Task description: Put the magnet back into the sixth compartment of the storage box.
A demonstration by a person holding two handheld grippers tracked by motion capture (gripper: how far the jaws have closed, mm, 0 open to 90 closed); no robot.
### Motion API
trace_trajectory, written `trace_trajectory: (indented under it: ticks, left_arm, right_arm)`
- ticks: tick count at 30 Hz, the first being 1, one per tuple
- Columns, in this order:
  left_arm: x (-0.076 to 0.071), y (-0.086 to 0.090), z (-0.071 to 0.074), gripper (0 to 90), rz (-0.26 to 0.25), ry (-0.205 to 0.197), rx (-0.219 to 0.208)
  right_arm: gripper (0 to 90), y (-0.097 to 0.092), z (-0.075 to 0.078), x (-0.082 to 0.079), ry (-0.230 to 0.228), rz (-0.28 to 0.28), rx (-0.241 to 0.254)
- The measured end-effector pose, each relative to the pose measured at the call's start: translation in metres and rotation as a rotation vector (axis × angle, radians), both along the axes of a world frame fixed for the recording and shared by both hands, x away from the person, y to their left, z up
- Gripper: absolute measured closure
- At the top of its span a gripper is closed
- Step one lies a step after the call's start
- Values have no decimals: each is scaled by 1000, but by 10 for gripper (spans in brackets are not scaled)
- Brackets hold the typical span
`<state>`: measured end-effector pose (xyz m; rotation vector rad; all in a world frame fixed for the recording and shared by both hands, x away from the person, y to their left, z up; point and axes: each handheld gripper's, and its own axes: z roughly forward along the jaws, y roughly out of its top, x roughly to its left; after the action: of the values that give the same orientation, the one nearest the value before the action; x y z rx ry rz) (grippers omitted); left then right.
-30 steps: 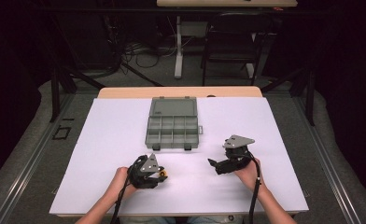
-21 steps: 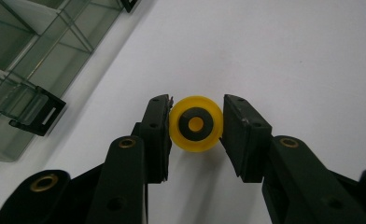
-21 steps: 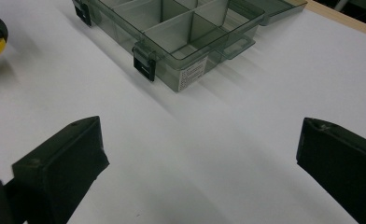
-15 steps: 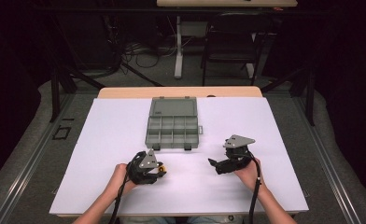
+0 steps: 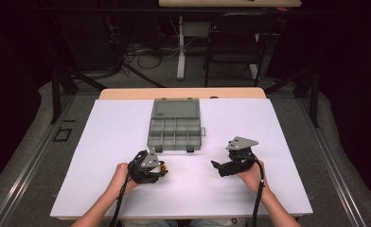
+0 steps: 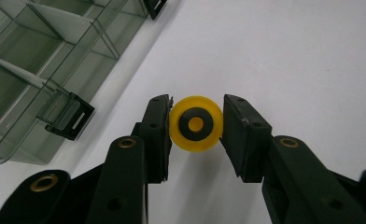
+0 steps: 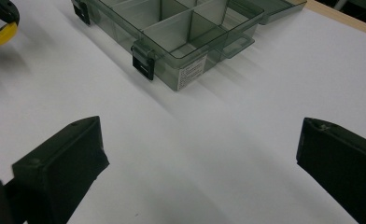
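A small yellow wheel [image 6: 196, 123] with a dark hub sits between the jaws of my left gripper [image 6: 196, 100], which is shut on it from both sides just above the white table. In the high view the left gripper [image 5: 162, 168] is at the front left, the yellow wheel [image 5: 163, 167] at its tip. A grey-green compartment box [image 5: 174, 130] lies open behind it, its divided tray [image 6: 27, 60] close to the left jaw. My right gripper [image 5: 218, 169] rests at the front right; its jaws stand wide apart [image 7: 200, 128] with bare table between them.
The box's black latches [image 7: 143, 65] face the person, and its lid [image 5: 176, 109] lies flat on the far side. The white table sheet [image 5: 278, 142] has a wooden edge [image 5: 183, 93] at the back. A chair [image 5: 233, 42] and cables stand on the floor beyond.
The left gripper with the yellow wheel has edged slightly away from the person. The right gripper has stayed where it was.
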<state>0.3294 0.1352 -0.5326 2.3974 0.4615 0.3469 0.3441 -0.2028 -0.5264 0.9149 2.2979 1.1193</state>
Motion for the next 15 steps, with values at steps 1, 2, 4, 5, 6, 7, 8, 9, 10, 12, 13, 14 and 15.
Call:
trace_trajectory:
  ticks: [1,2,4,5,6,7,8,9,10,12,13,14,15]
  left_arm:
    - [0,0,1,629,-1,-2,0]
    - [0,-1,1,629,-1,-5,-3]
    - [0,-1,3,629,-3,-10,-1]
    - [0,-1,4,629,-2,-11,-3]
    - [0,-1,5,629,-3,-16,-4]
    - [0,-1,6,629,-3,-16,-5]
    - [0,-1,7,629,-4,-18,-5]
    - [0,-1,8,629,-3,-22,-5]
    - [0,-2,9,629,-7,-24,-4]
    - [1,-2,11,629,-11,-27,-2]
    - [1,-3,12,629,-12,-30,0]
    - [1,-3,12,629,-11,-31,-1]
    - [1,-3,13,629,-13,-32,1]
  right_arm:
    - [5,0,0,0,-1,1,-1]
    - [5,0,0,0,0,1,-2]
    - [5,0,-1,0,0,1,-3]
    - [5,0,0,0,1,1,-4]
    - [5,0,0,0,1,1,-4]
    - [5,0,0,0,0,1,-4]
    - [5,0,0,0,0,-1,-4]
    - [5,0,0,0,-2,-2,-2]
    - [5,0,0,0,-2,-3,-3]
    - [5,0,0,0,-2,-4,-3]
    - [5,0,0,0,-1,-5,-3]
    - [5,0,0,0,0,-5,-3]
    - [5,0,0,0,-1,-6,-4]
